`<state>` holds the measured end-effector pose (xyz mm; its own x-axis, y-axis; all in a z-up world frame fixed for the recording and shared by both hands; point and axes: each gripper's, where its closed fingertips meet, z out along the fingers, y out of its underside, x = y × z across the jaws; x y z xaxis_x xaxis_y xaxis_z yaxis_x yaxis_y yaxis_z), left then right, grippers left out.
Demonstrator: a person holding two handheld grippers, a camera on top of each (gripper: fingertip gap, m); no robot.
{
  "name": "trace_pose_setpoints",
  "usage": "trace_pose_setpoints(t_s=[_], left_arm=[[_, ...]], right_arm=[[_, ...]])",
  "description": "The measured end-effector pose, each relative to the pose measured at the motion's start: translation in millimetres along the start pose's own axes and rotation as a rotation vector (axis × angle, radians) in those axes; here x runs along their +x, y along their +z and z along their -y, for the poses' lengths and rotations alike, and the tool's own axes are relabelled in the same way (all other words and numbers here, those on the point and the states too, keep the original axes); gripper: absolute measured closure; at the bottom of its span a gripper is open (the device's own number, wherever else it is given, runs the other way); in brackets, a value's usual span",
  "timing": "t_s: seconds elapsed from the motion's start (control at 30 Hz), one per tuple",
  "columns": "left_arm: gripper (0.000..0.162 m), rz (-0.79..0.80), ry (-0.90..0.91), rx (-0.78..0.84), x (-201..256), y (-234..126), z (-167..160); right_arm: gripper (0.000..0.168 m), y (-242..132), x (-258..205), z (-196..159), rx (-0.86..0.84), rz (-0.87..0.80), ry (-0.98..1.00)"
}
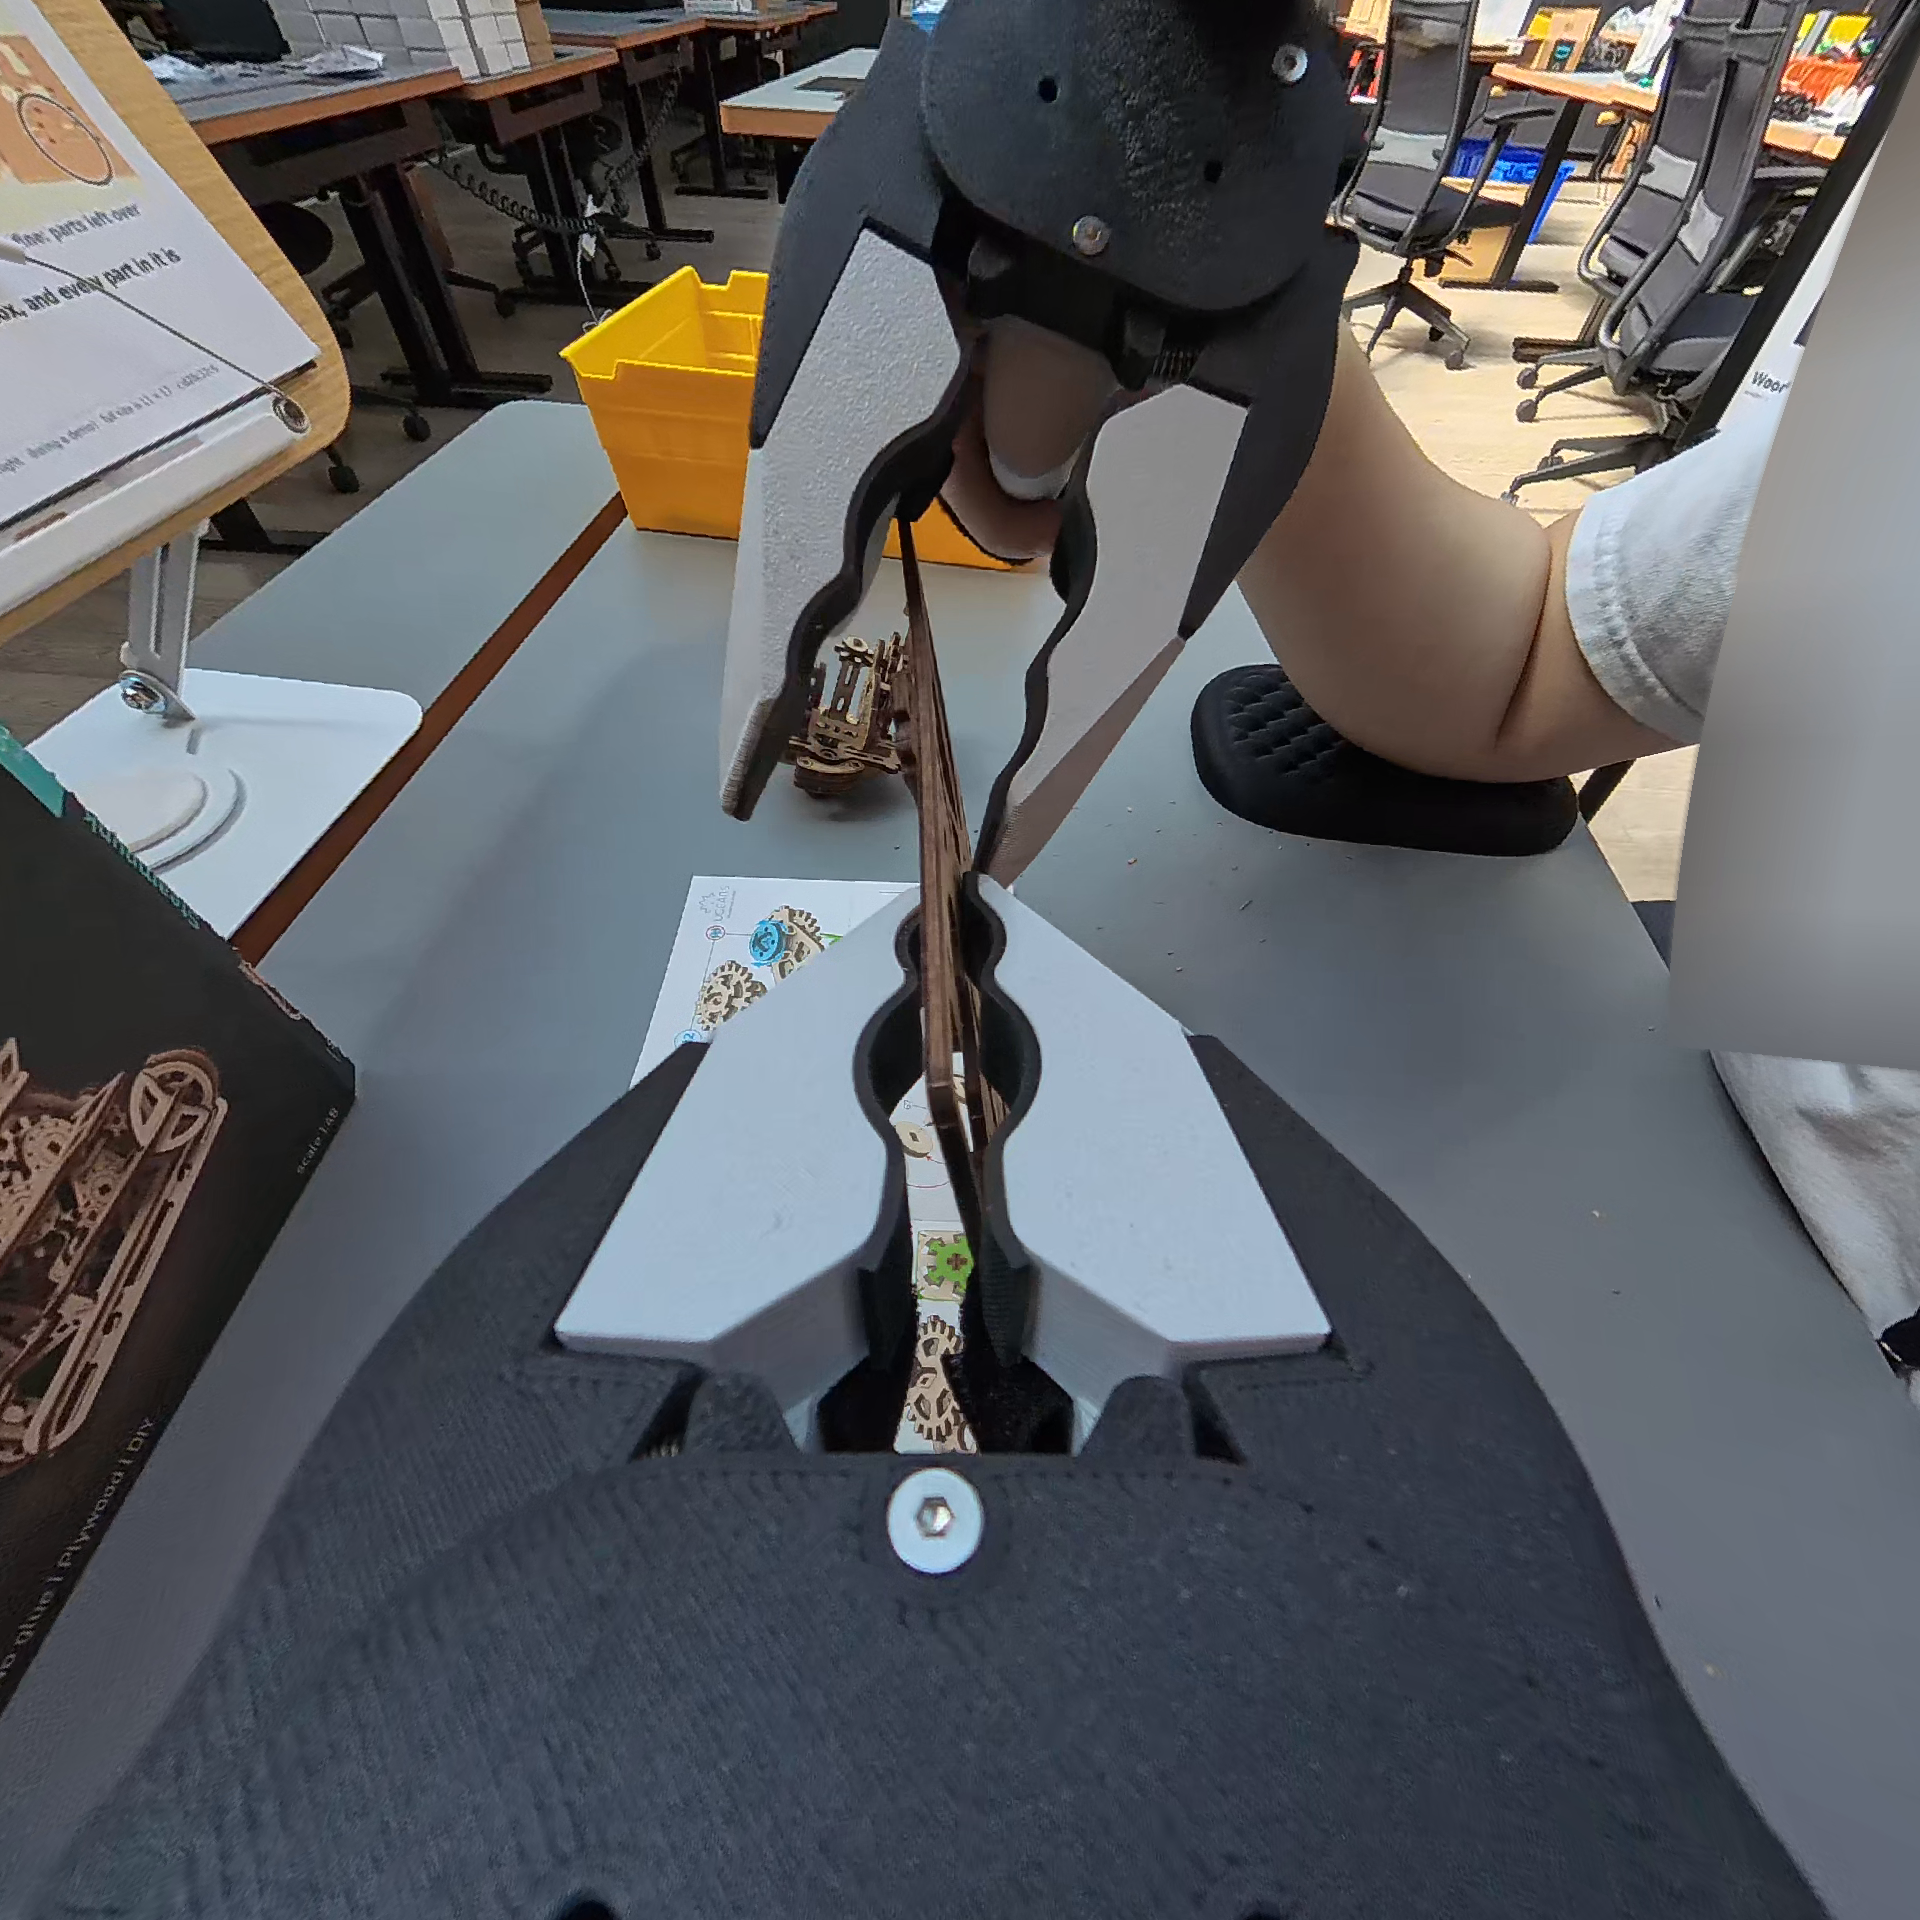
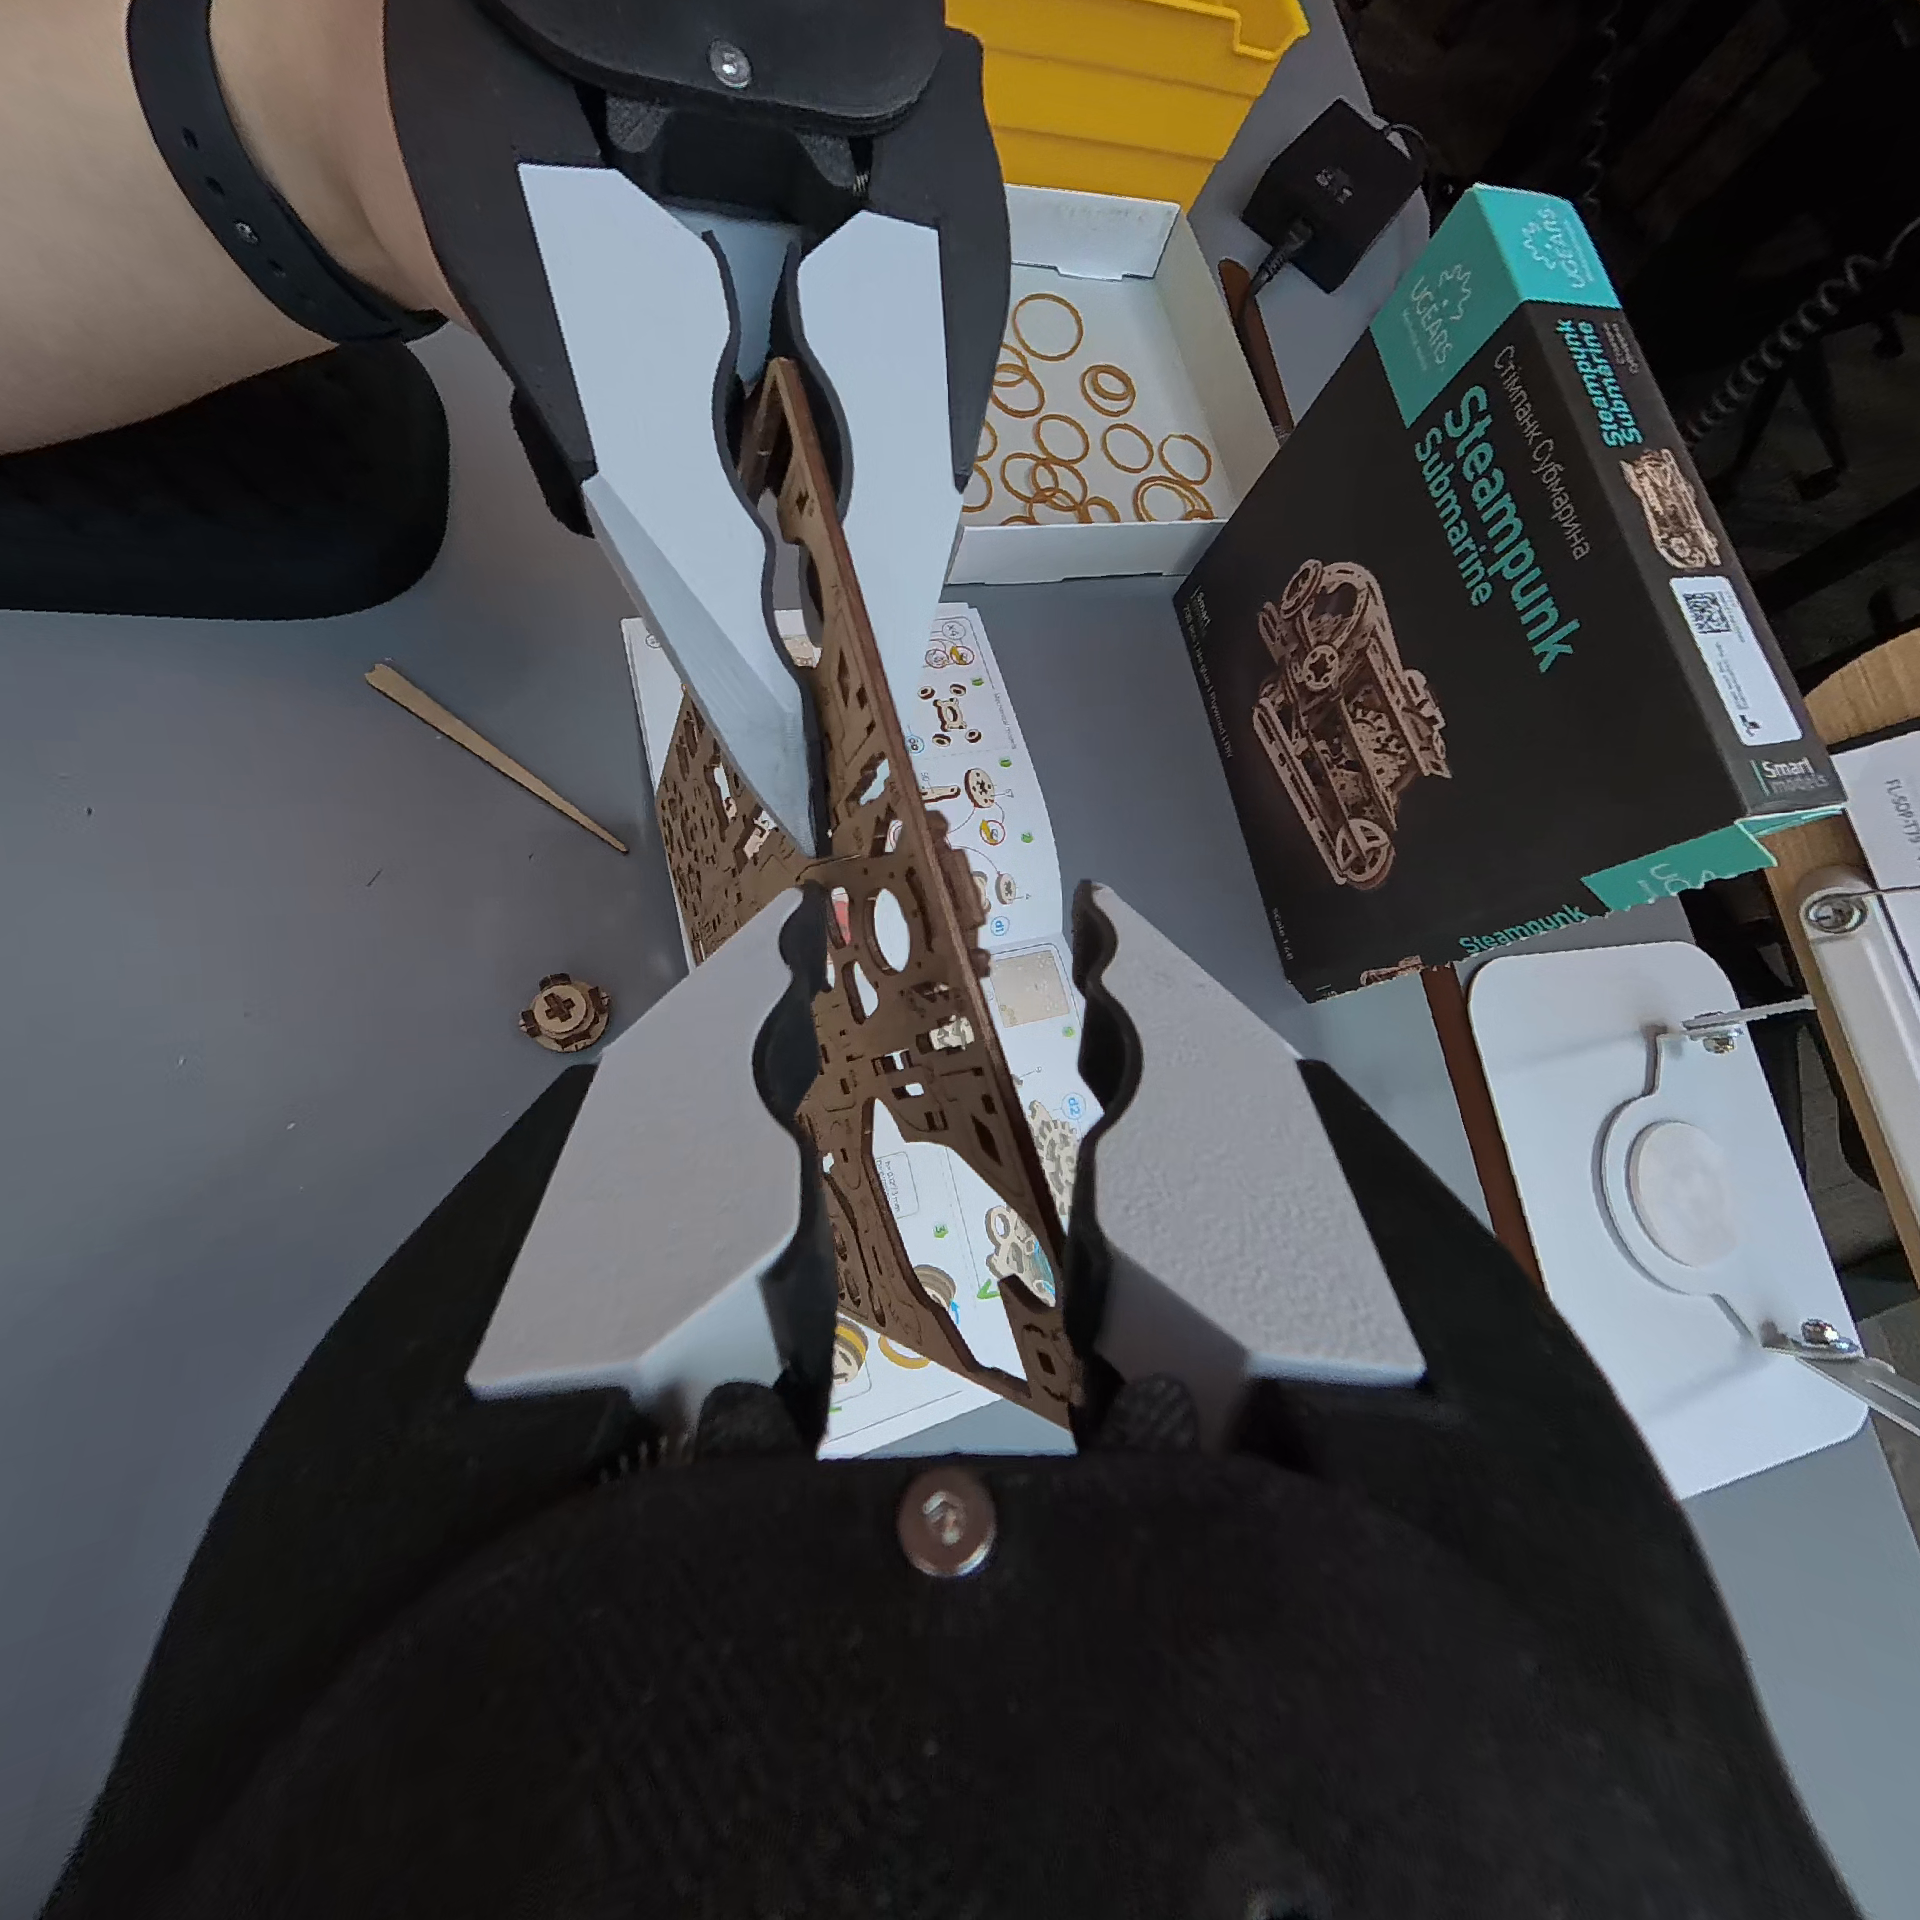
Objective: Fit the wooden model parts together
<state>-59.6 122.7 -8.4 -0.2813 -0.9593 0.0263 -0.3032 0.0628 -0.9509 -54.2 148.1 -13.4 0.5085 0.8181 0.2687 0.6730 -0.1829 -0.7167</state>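
Two tools meet nose to nose above the grey surface [image 2: 260, 831]. The left tool [image 1: 951, 914] pinches the plywood sheet [image 2: 904, 935] edge-on over the instruction sheet [image 2: 1029, 790]; the right tool [image 2: 940, 914] stands apart around it. Judging by this, steady the sheet and press parts out gently.

We see a grey table [image 1: 468, 935], rows of wooden desks [image 1: 436, 94] behind it, black office chairs [image 1: 1704, 208] at right, and a pale floor [image 1: 1455, 343].
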Motion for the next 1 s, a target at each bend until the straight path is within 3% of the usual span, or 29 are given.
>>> trace_pose_setpoints(t_s=[0.3,0.33,0.37,0.47,0.53,0.6,0.83,1.0], left_arm=[[0.162,0.002,-0.004,-0.012,1.1,-1.9,-2.4],[0.162,-0.014,-0.006,-0.008,4.0,-0.5,-1.5],[0.161,-0.025,-0.021,-0.018,6.6,4.1,-2.6],[0.161,-0.060,-0.035,-0.061,9.9,12.4,-9.9],[0.162,-0.028,-0.071,-0.053,1.8,8.3,-7.3],[0.162,-0.004,-0.049,-0.043,-1.3,4.1,-5.9],[0.162,-0.037,-0.149,0.039,-5.0,-13.4,5.7],[0.162,0.032,-0.207,0.069,-20.0,-51.8,12.6]], right_arm=[[0.121,3.3,1.1,-0.1,-0.015,-0.002,0.029],[0.140,2.6,8.5,-2.6,-0.028,-0.048,0.044],[0.135,4.5,12.8,-6.9,-0.049,-0.079,0.004],[0.146,12.5,-2.4,-13.3,-0.111,-0.029,-0.068],[0.138,10.0,8.1,-10.6,-0.108,-0.121,-0.120],[0.133,8.0,7.3,-8.6,-0.098,-0.107,-0.074],[0.129,-25.0,2.9,36.3,0.184,-0.047,0.006],[0.127,-96.7,14.5,76.9,0.524,-0.079,0.064]])
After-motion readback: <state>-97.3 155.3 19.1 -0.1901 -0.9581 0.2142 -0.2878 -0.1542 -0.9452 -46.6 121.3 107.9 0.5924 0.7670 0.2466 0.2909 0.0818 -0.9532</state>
